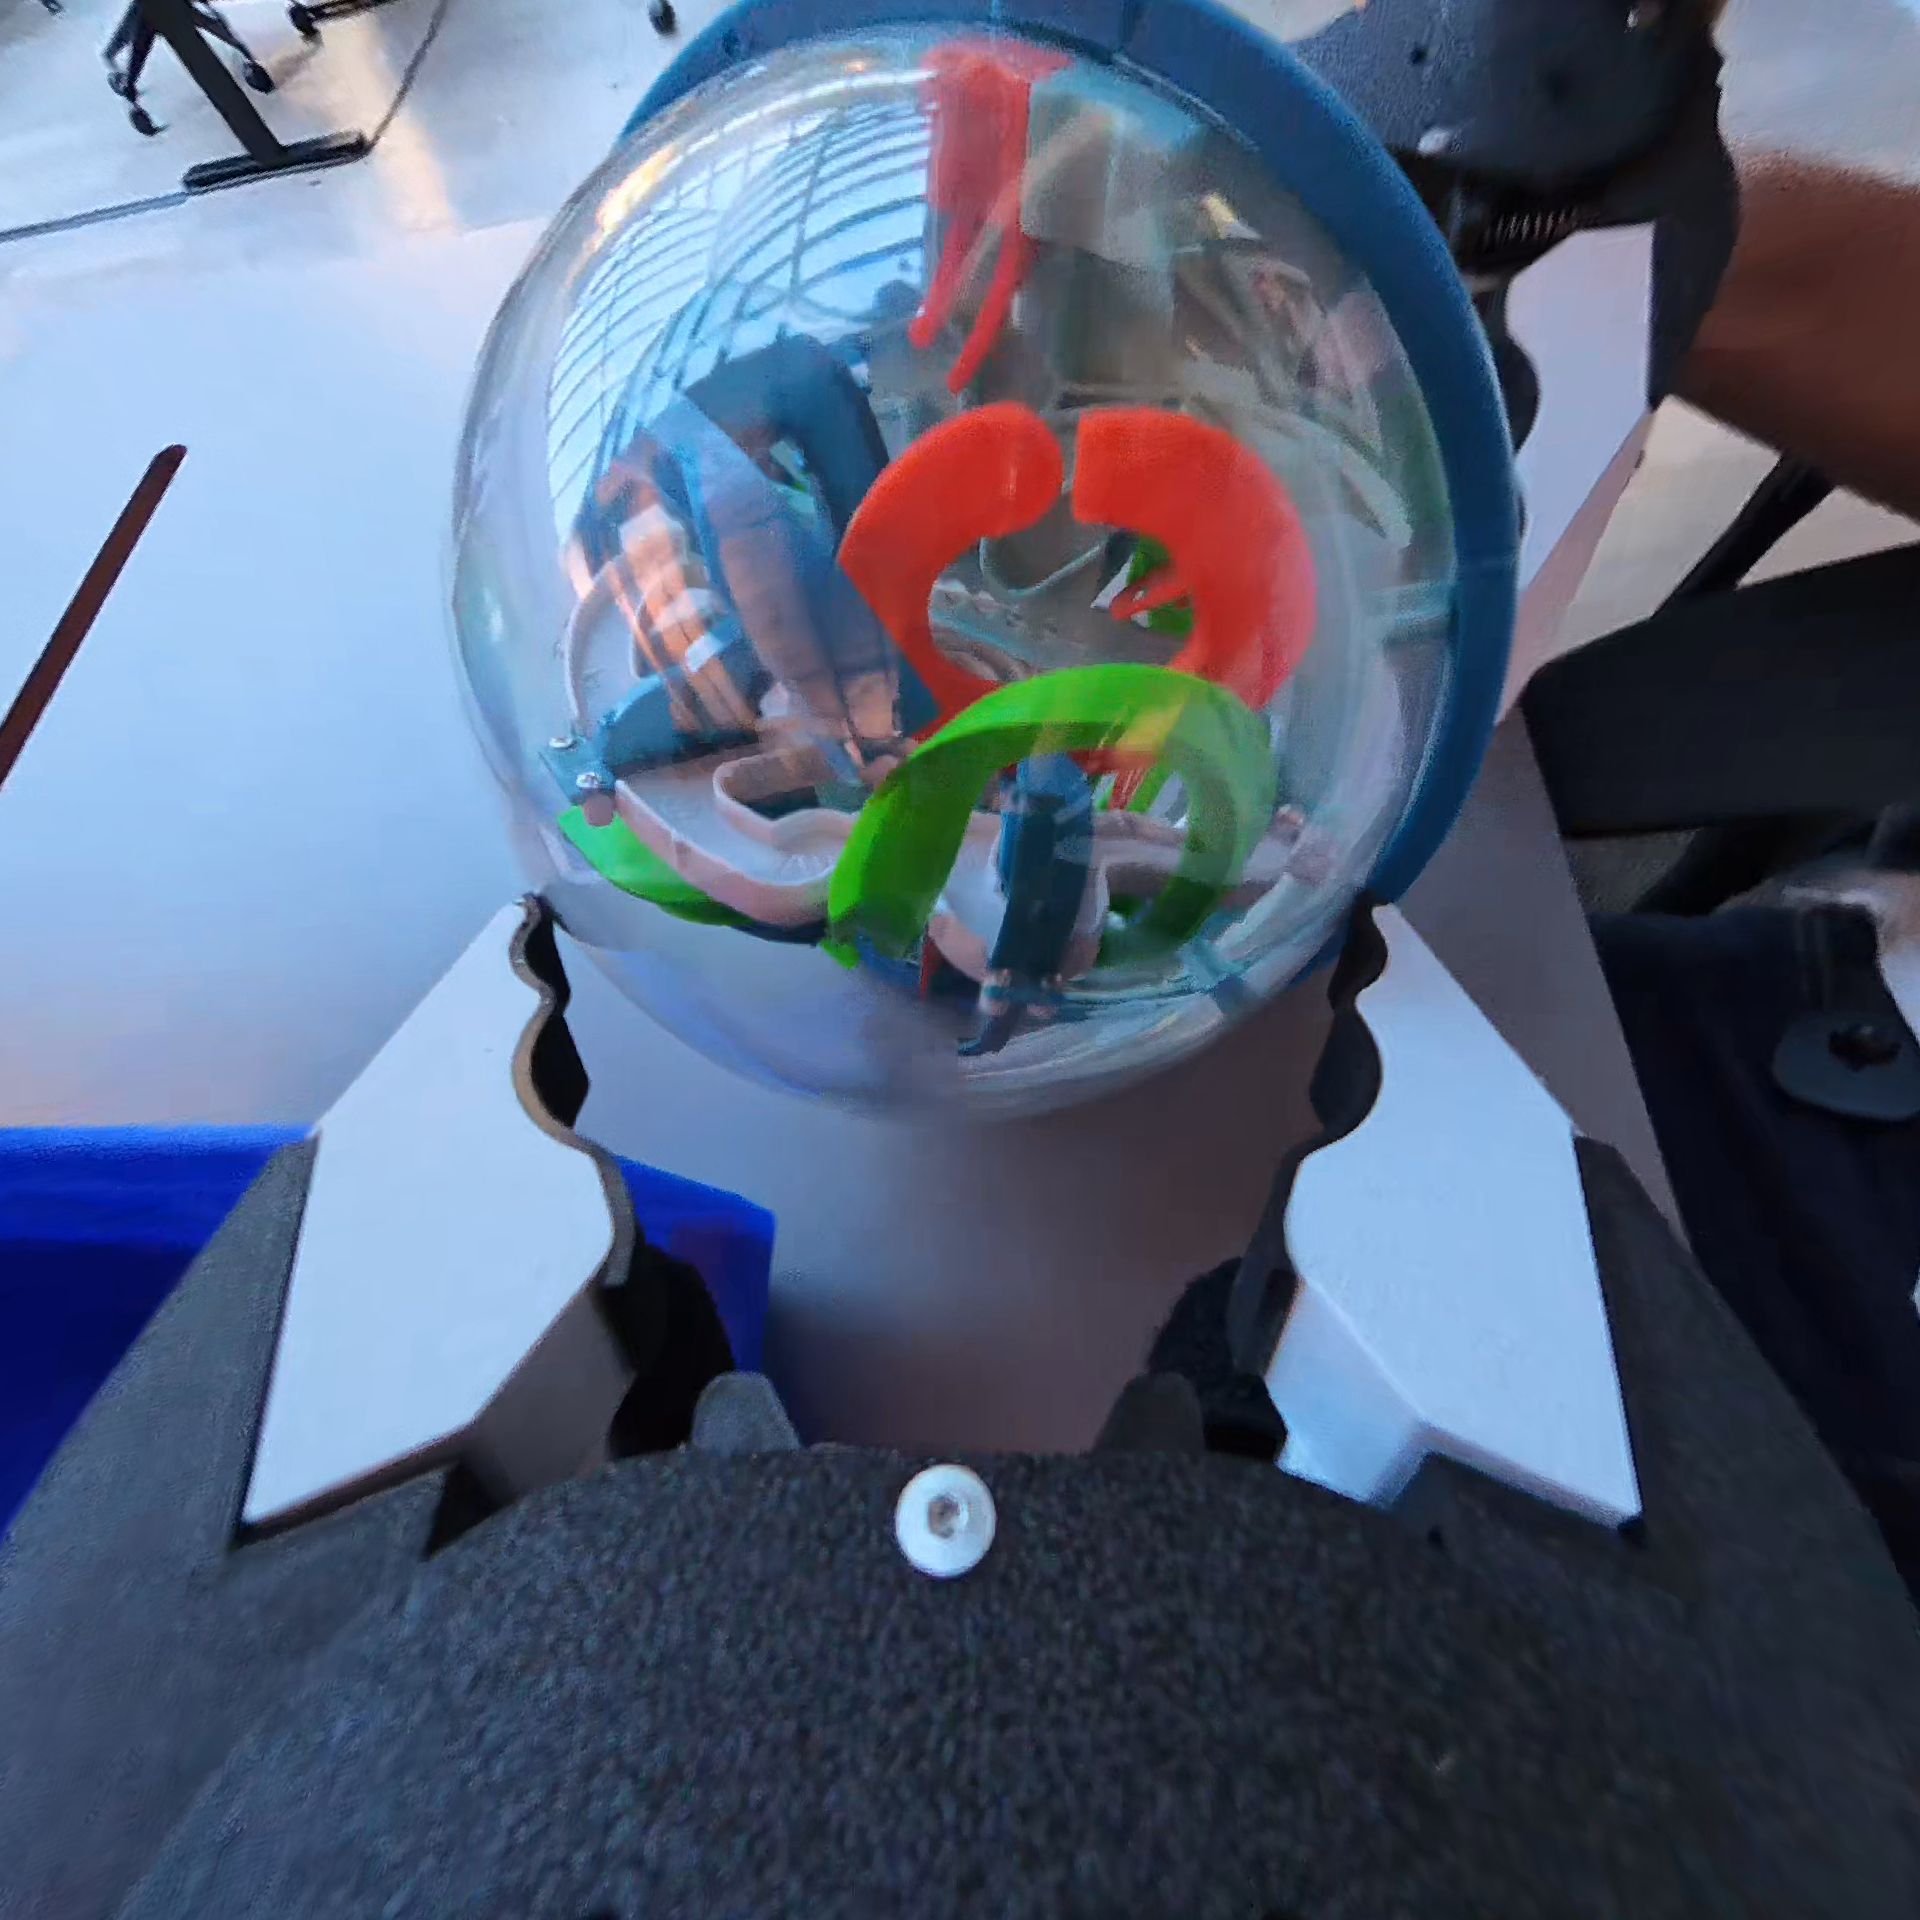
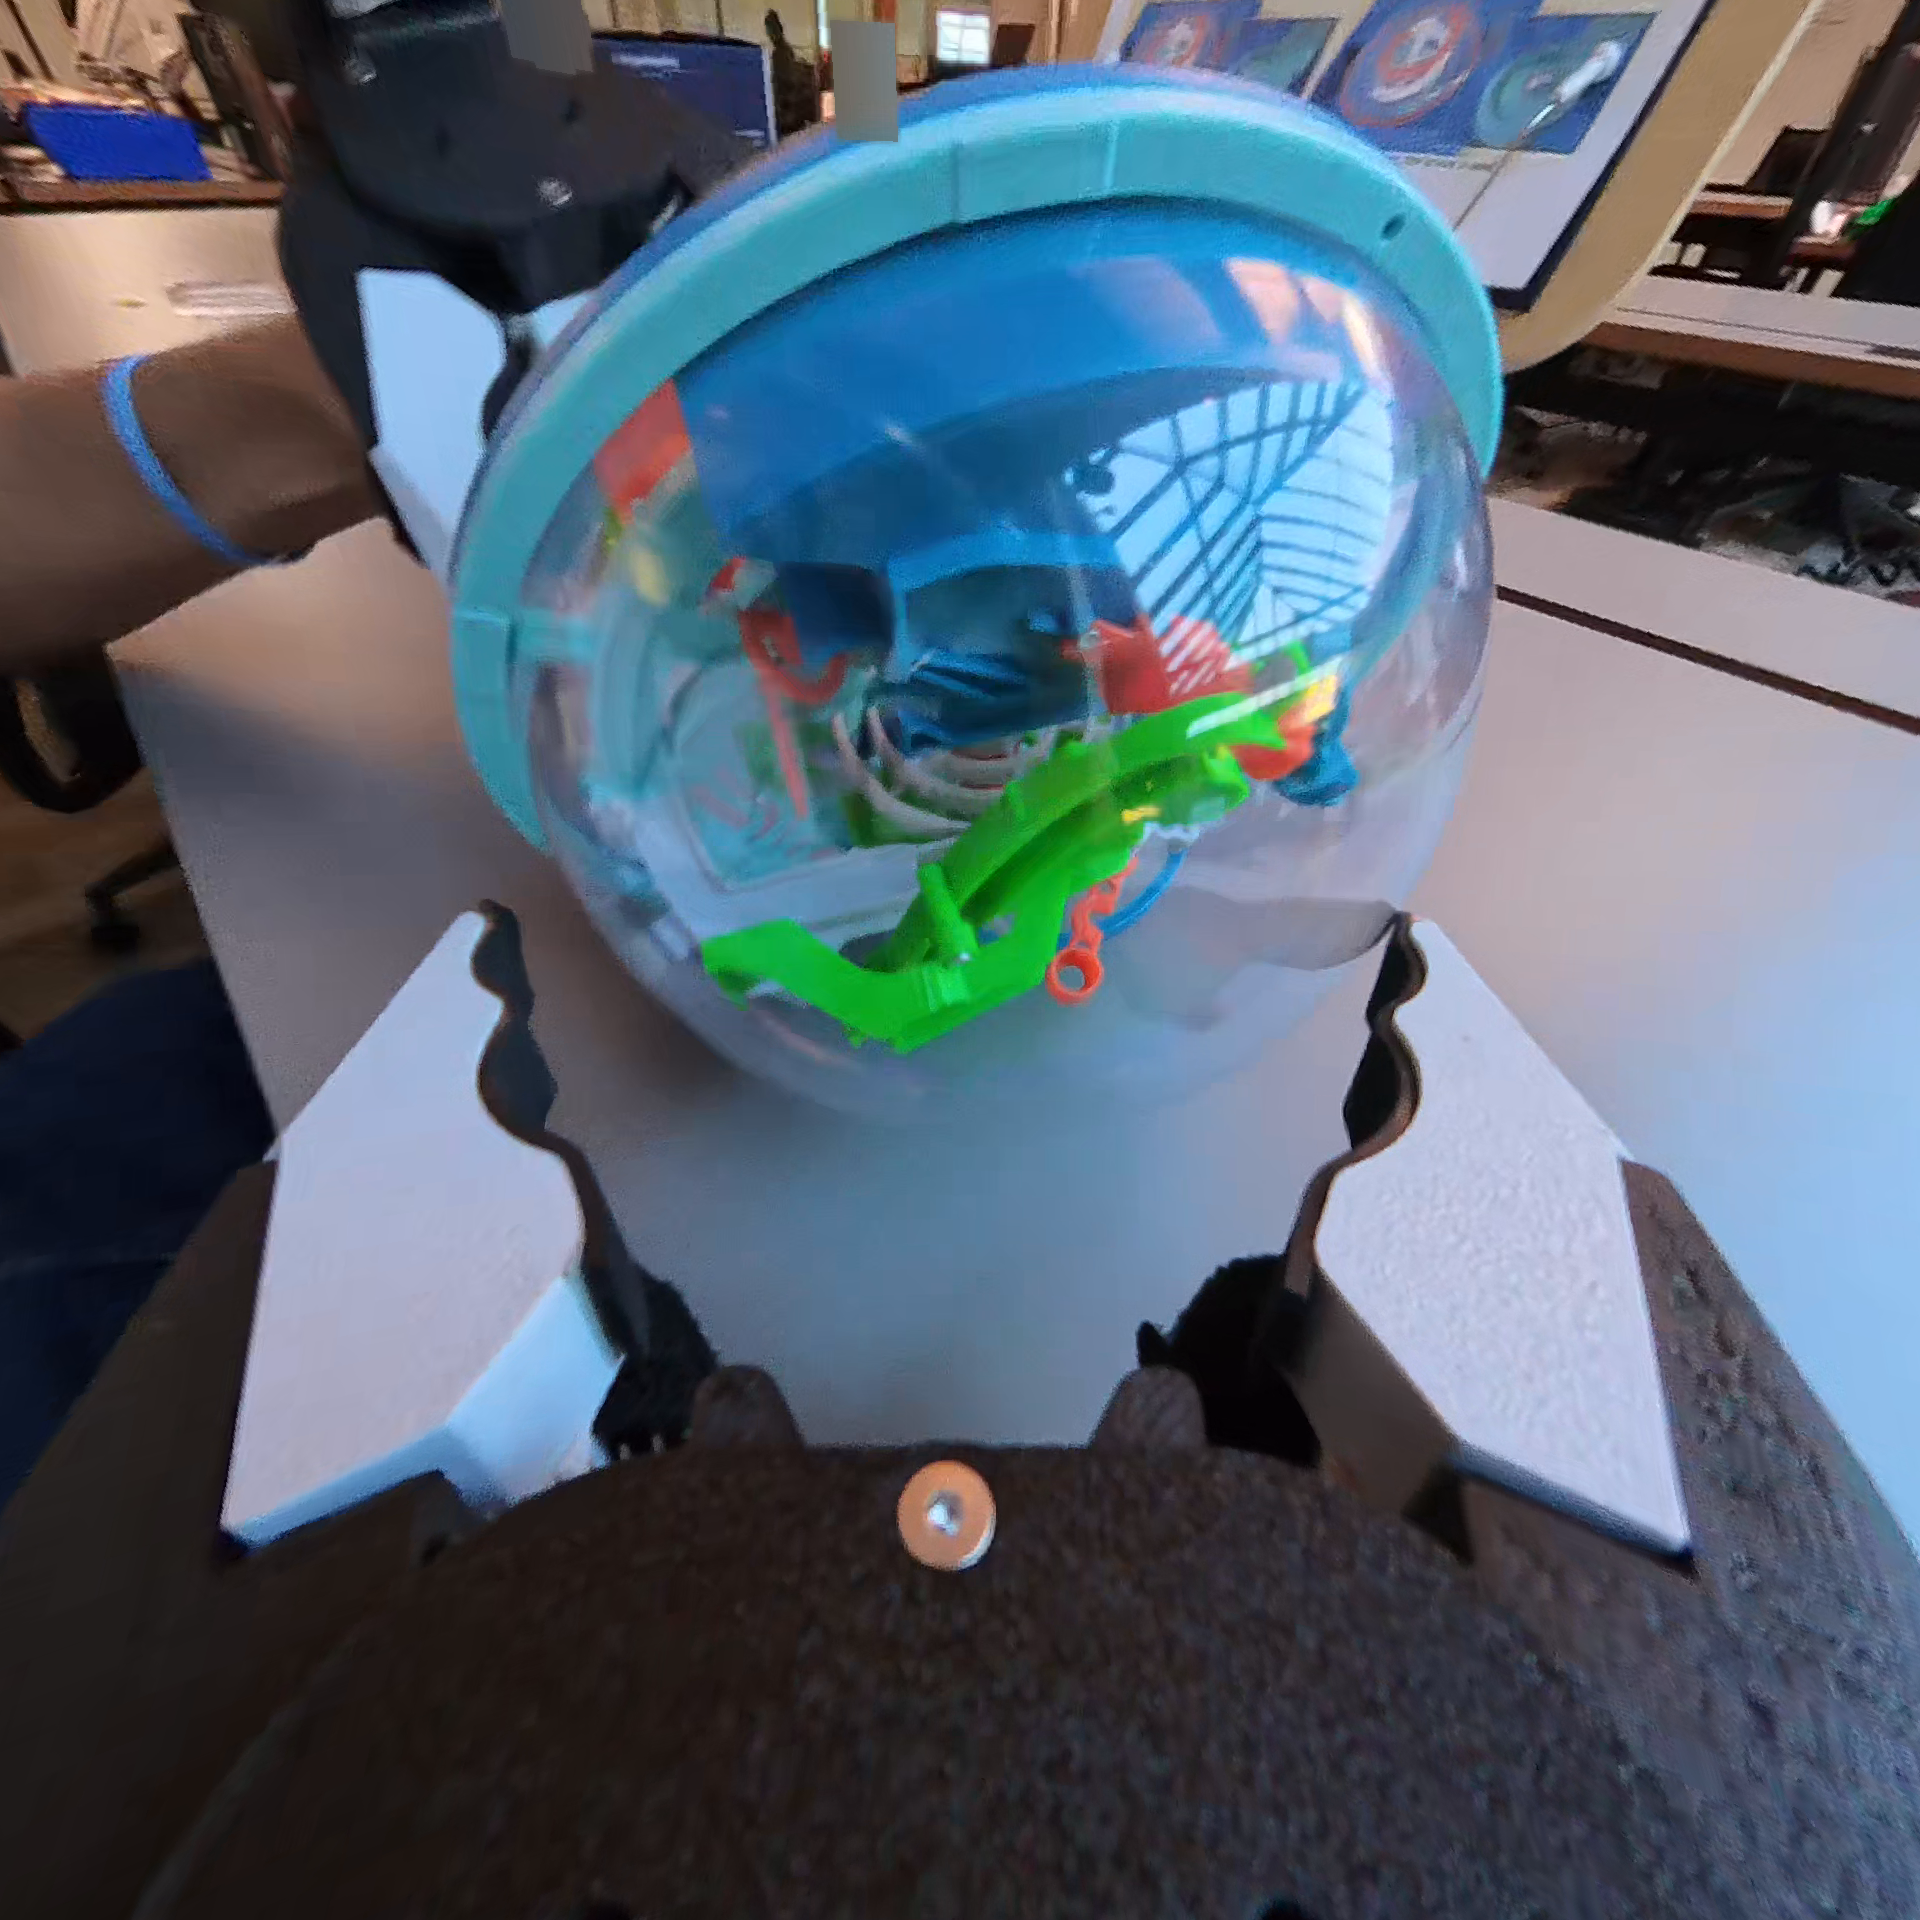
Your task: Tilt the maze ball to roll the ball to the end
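Note:
The maze ball point(image 1: 966, 540) is a clear sphere with a blue ring and red and green tracks inside. It fills the middle of both wrist views point(image 2: 966, 582), just above the white table point(image 1: 260, 727). My left gripper point(image 1: 951, 935) has its jaws spread wide, with both tips against the sphere's lower sides. My right gripper point(image 2: 945, 935) is spread the same way against the opposite side. Each gripper shows behind the ball in the other's view: the right one point(image 1: 1538, 156) and the left one point(image 2: 468, 156). I cannot make out the small ball inside.
A blue bin point(image 1: 104, 1247) sits at the left near the table edge. A person's arm point(image 1: 1829, 353) reaches in at the right; another with a blue wristband point(image 2: 156, 468) reaches in at the left. The table has dark seams point(image 2: 1714, 665). Posters point(image 2: 1403, 83) and desks stand beyond.

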Tool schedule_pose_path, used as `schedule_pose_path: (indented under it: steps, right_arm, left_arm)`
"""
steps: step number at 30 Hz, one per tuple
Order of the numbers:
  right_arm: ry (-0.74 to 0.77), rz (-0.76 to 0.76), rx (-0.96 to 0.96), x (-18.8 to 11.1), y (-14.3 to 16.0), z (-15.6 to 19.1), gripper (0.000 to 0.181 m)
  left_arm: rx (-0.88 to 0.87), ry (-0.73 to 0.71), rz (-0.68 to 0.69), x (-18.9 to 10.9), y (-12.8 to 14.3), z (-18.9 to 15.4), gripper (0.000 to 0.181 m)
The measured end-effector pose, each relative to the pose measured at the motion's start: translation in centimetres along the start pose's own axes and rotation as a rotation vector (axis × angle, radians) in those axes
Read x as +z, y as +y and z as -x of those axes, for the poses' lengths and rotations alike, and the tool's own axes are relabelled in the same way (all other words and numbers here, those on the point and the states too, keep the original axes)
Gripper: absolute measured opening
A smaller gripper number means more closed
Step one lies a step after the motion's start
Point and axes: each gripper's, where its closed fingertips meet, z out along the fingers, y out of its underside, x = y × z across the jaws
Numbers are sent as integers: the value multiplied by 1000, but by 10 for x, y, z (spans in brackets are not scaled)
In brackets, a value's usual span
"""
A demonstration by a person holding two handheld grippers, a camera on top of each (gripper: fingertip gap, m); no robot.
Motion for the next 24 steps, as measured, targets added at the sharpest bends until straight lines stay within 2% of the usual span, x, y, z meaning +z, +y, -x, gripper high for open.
schedule_pose_path:
  steps: [5, 8, 11, 13, 15, 18, 24]
  right_arm:
    - [-33, -45, -1, -9, -31, 11, 148]
    - [-36, -34, -41, -10, -46, 28, 148]
    - [-50, 6, -44, -10, -55, 39, 145]
    - [-80, 40, -11, -9, -57, 42, 143]
    - [-86, 75, -10, -6, -53, 42, 147]
    - [-89, 45, -5, -5, -54, 40, 145]
    - [-104, 9, 28, -7, -53, 35, 145]
  left_arm:
    - [-126, 28, 3, 2, 25, -27, 136]
    - [-169, 38, 14, 13, 43, -51, 140]
    - [-172, 52, 43, 14, 50, -69, 149]
    - [-190, 99, 52, 15, 57, -79, 136]
    - [-200, 120, 74, 16, 60, -83, 138]
    - [-209, 127, 70, 16, 60, -83, 140]
    - [-207, 156, 57, 12, 59, -85, 135]
